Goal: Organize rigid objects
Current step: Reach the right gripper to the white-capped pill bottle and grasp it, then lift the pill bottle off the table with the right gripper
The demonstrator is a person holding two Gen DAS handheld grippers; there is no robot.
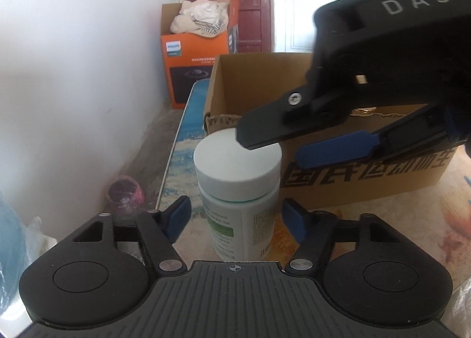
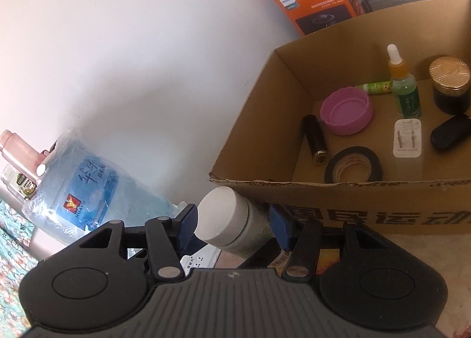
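Observation:
A white pill bottle (image 1: 238, 161) with a flat white cap stands upright on the patterned table, just in front of a cardboard box (image 1: 368, 179). My left gripper (image 1: 237, 217) straddles its body, with a narrow gap at each blue pad. From the upper right, my right gripper (image 1: 275, 149) reaches down with its fingers apart. Its black finger crosses above the back of the cap and its blue pad sits just right of it. In the right wrist view the bottle (image 2: 220, 214) fills the space between the right gripper (image 2: 234, 217) pads. The box (image 2: 265, 120) holds several small items.
Inside the box lie a purple lid (image 2: 346, 111), a dropper bottle (image 2: 404, 88), a tape roll (image 2: 353, 166) and a gold-lidded jar (image 2: 450, 85). A blue water jug (image 2: 88, 188) lies by the white wall. An orange carton (image 1: 200, 49) stands beyond the table's left edge (image 1: 176, 143).

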